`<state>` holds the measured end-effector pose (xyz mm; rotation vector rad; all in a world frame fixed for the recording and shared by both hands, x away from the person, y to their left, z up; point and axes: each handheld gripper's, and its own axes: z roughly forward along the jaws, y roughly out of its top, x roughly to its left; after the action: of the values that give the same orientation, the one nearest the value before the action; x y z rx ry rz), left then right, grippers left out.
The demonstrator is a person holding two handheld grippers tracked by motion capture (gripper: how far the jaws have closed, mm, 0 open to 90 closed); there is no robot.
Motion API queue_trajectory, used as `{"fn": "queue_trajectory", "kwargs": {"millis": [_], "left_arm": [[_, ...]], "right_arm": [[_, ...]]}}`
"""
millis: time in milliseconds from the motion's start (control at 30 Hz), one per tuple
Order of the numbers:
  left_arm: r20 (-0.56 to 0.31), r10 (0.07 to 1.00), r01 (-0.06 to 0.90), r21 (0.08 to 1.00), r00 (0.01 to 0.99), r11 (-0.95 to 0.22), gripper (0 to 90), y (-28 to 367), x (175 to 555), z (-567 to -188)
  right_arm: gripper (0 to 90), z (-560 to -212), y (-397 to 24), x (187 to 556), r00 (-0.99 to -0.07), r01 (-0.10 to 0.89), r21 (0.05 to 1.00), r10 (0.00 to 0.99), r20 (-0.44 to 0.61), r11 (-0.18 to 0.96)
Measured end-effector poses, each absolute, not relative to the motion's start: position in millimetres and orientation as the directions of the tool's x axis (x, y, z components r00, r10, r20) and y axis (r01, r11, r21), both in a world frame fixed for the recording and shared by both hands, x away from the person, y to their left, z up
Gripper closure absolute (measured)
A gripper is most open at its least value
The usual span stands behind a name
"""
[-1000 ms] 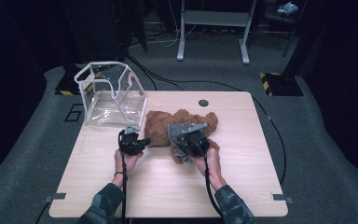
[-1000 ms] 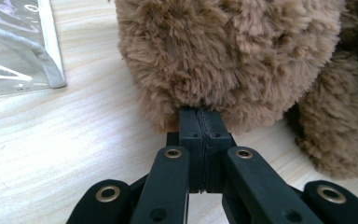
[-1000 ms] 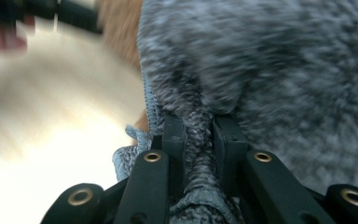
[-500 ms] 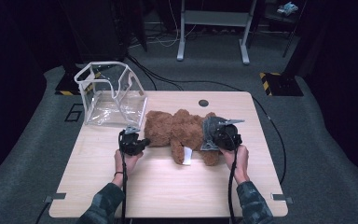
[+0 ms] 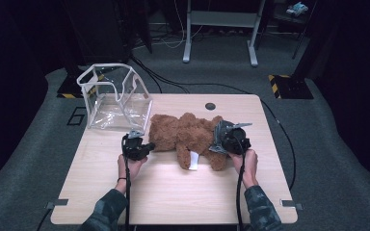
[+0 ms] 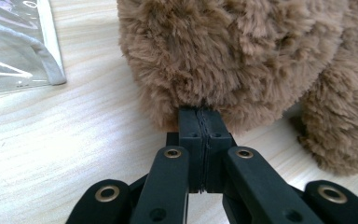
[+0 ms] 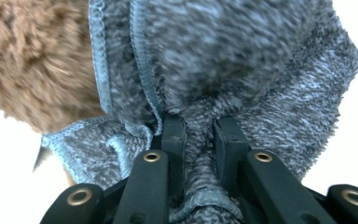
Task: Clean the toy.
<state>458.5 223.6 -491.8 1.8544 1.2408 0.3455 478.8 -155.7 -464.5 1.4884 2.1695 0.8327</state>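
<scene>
At the counter's [image 5: 173,202] far left corner sits a clear plastic bag [image 5: 114,98] with white trim, standing open; its glossy walls make the inside hard to read, and in the left gripper view just a cut-off corner of it shows. Beside it, near the left edge's middle, the left gripper [image 5: 142,147] has its jaws pressed together at the fur of the brown teddy bear [image 5: 185,134]; whether any fur is pinched between them I cannot tell, since the pile hides the tips. The bear lies flat across the counter's middle, a white tag [image 5: 193,160] sticking out toward the near edge. Its right end is covered by the right gripper [image 5: 220,139], whose jaws are clamped on a bunched grey-blue knitted cloth [image 7: 242,70]. The cloth fills that gripper's view and hides most of the bear there.
</scene>
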Motion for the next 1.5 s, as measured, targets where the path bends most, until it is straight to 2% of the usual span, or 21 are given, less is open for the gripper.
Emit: {"fn": "queue_trajectory", "kwargs": {"millis": [167,267,400,700,1067,1300,1500], "left_arm": [[-0.221,0.866,0.628,0.768,0.449,-0.129,58.3,227,452,-485],[-0.215,0.869,0.622,0.772,0.445,-0.127,43.9,227,446,-480],[-0.220,0.860,0.612,0.780,0.460,-0.128,34.6,225,439,-472],[-0.231,0.839,0.588,0.799,0.492,-0.125,24.4,204,425,-459],[-0.248,0.804,0.610,0.774,0.540,-0.171,17.8,146,425,-472],[-0.233,0.808,0.629,0.750,0.542,-0.205,18.4,117,430,-490],[-0.210,0.825,0.641,0.736,0.524,-0.219,26.6,102,432,-501]], "right_arm": [[77.0,-452,-171,467,-0.338,0.682,0.687,0.941,-0.011,0.252],[77.0,-449,-182,460,-0.323,0.682,0.691,0.946,-0.007,0.238],[77.1,-448,-195,451,-0.308,0.683,0.700,0.951,0.017,0.209],[77.0,-457,-211,437,-0.290,0.687,0.704,0.956,0.038,0.180],[77.1,-465,-218,430,-0.293,0.687,0.707,0.955,0.055,0.170],[77.0,-464,-216,428,-0.306,0.677,0.713,0.951,0.047,0.183],[77.1,-466,-217,426,-0.301,0.683,0.710,0.952,0.058,0.173]]}}
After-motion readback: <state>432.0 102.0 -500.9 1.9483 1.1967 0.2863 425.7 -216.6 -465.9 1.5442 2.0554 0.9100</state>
